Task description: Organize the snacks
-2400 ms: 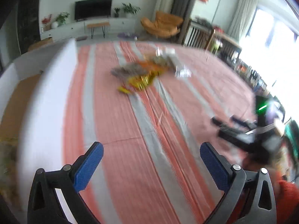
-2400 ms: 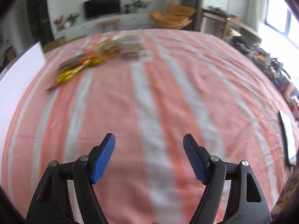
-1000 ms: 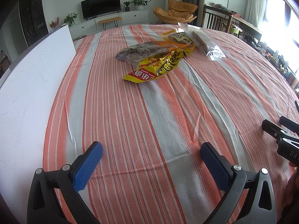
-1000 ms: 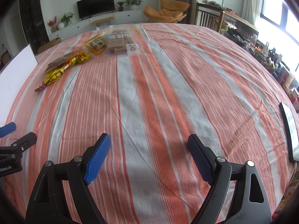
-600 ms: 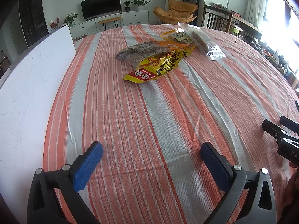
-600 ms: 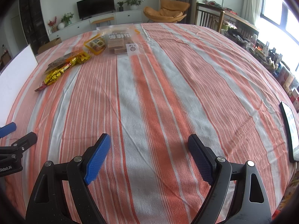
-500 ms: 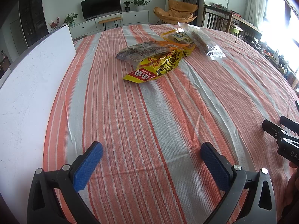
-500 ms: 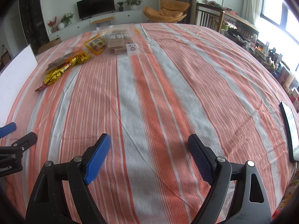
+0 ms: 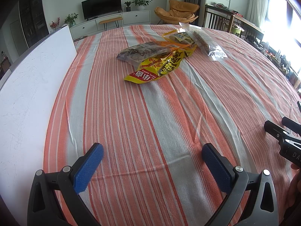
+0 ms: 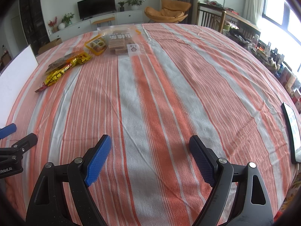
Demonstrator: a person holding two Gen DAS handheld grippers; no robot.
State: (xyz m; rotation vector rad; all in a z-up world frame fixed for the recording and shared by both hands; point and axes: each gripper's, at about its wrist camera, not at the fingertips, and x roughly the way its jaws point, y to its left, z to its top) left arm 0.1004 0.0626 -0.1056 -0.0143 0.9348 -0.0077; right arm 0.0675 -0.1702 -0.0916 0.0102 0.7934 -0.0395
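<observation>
Since the blurred sweep 2.4 s earlier, both views had been brought to rest and nothing had been shifted in the last second, so the sorting was judged not yet begun. The left gripper (image 9: 152, 155) was held wide apart and empty above the orange-and-grey striped tablecloth (image 9: 169, 113); the right gripper (image 10: 150, 149) was likewise spread and clamped on nothing. The 4 snacks were left clustered at the far end, well apart from both tongs: a yellow crinkled foil packet (image 9: 158, 66) partly under a grey printed pouch (image 9: 143, 51), beside an orange-edged clear bag (image 9: 180, 36) and a clear bag of brown bars (image 10: 121, 42).
</observation>
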